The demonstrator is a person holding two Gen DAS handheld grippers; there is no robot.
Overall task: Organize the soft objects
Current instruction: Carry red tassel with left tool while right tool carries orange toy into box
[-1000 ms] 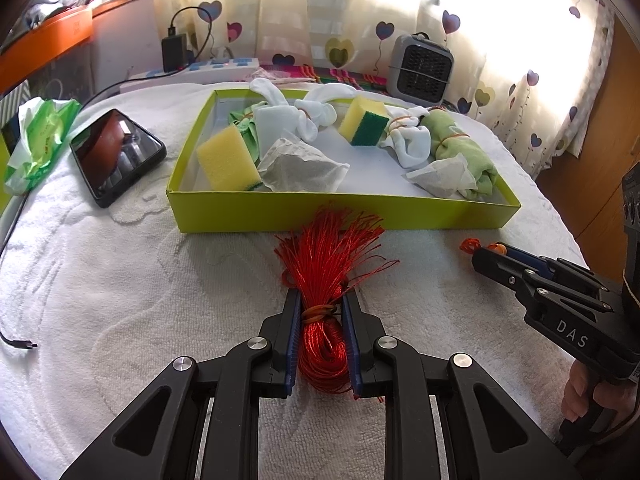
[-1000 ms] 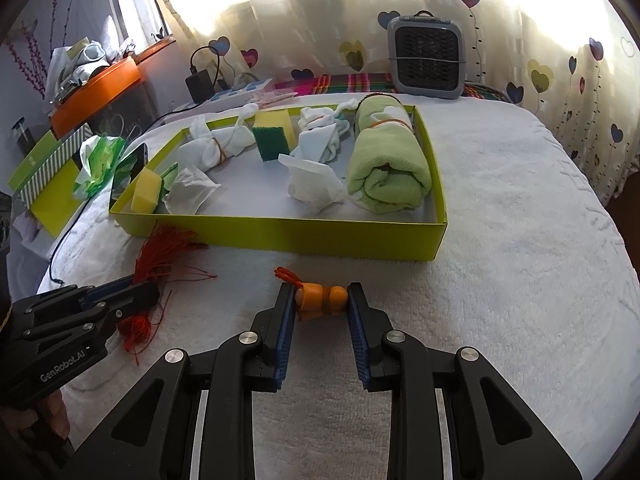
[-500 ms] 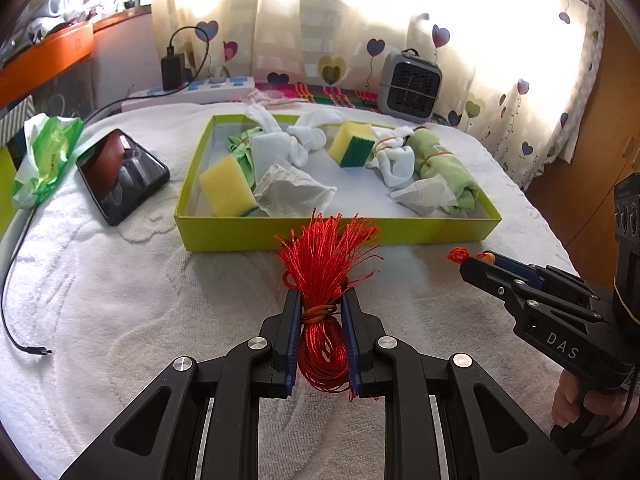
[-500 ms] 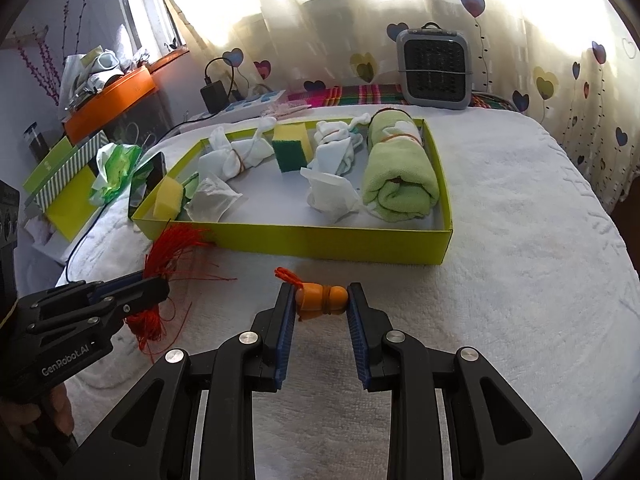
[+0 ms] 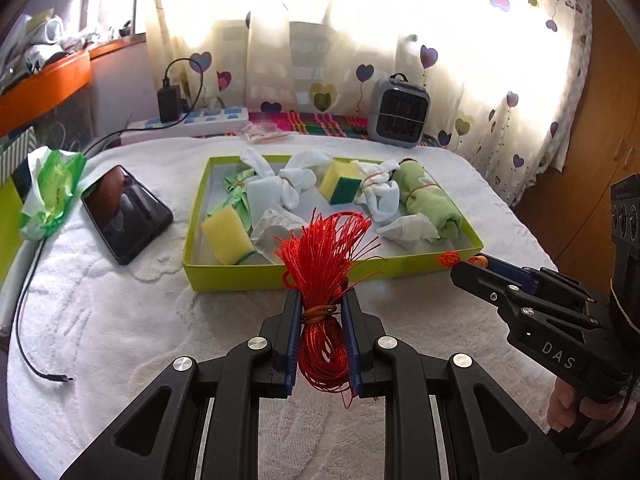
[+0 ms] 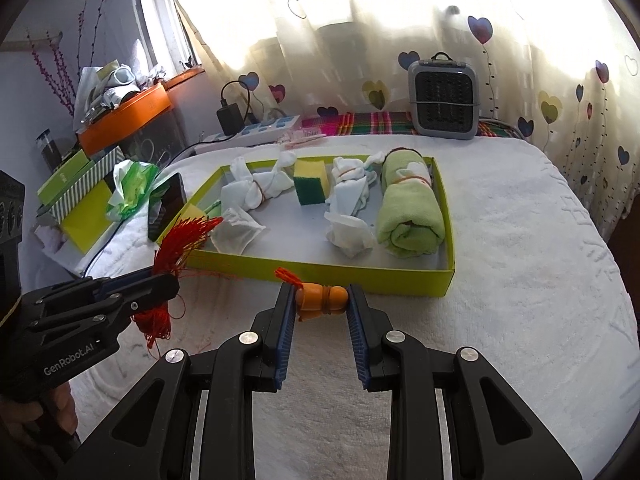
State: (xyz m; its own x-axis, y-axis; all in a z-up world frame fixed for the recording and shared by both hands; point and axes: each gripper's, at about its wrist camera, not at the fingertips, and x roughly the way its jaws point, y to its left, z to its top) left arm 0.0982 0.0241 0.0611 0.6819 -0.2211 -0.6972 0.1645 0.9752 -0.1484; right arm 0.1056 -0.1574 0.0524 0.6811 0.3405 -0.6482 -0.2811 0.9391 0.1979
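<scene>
My left gripper (image 5: 320, 300) is shut on a bundle of red thread (image 5: 322, 264) tied with a rubber band, held above the white cloth in front of the lime green tray (image 5: 320, 278). My right gripper (image 6: 321, 294) is shut on a small orange piece (image 6: 320, 298) with a red tuft, just before the tray's front wall (image 6: 320, 274). The tray holds yellow sponges (image 5: 226, 234), knotted white cloths (image 6: 256, 190), crumpled paper (image 6: 348, 232) and a rolled green towel (image 6: 410, 206). Each gripper shows in the other's view: the right one (image 5: 468, 262), the left one (image 6: 168, 280).
A black phone (image 5: 126, 212) and a green tissue pack (image 5: 50, 192) lie left of the tray. A cable (image 5: 24, 312) runs along the left edge. A grey heater (image 6: 442, 98) and a power strip (image 5: 192, 120) stand at the back. The bed edge falls off at right.
Both grippers have risen and pulled back from the tray with their loads, so the tray looks smaller and farther. The red thread is lifted off the cloth.
</scene>
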